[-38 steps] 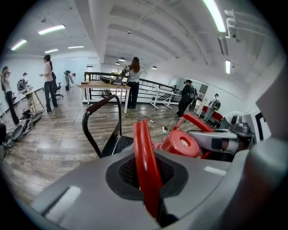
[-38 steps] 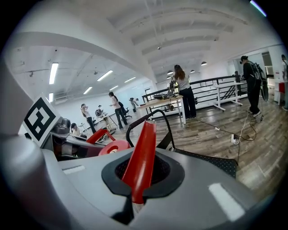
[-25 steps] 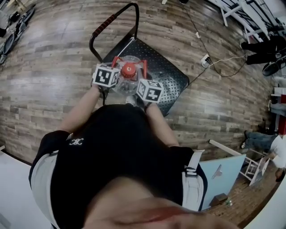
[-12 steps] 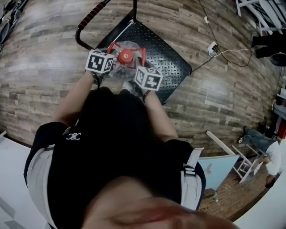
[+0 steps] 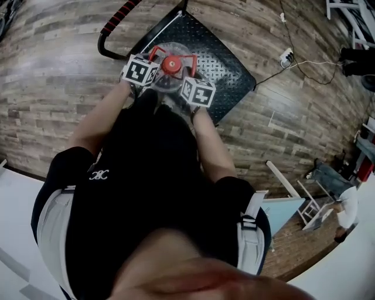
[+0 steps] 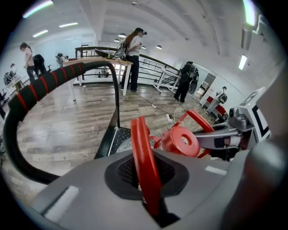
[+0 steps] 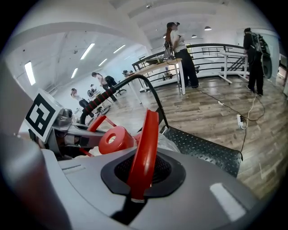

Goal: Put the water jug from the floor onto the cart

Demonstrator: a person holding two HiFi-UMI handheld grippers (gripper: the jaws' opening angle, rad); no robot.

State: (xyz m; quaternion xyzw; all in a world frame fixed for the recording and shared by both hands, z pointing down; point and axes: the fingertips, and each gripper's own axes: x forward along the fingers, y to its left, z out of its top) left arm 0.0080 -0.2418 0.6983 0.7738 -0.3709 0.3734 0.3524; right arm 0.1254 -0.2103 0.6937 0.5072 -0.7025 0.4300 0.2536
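Observation:
The water jug (image 5: pixel 170 85) is clear with a red cap (image 5: pixel 171 64) and two red carry handles. It is over the black studded cart deck (image 5: pixel 228 61), near the cart's push handle (image 5: pixel 117 17). My left gripper (image 5: pixel 151 63) has one red handle (image 6: pixel 143 166) between its pads, and its jaws are opening. My right gripper (image 5: pixel 188 73) has the other red handle (image 7: pixel 145 148) between its pads, and its jaws are opening too. The cap (image 6: pixel 182 140) and the right gripper (image 6: pixel 229 139) show in the left gripper view. Whether the jug's base touches the deck is hidden.
A power strip (image 5: pixel 287 57) with a cable lies on the wood floor to the right of the cart. A light blue board (image 5: pixel 281 214) leans at lower right. People stand by a table (image 6: pixel 134 58) farther off. The push handle (image 6: pixel 40 87) arches close on the left.
Both grippers and the jug have sunk toward the cart deck. The jug stays between the two marker cubes with each red handle in its gripper.

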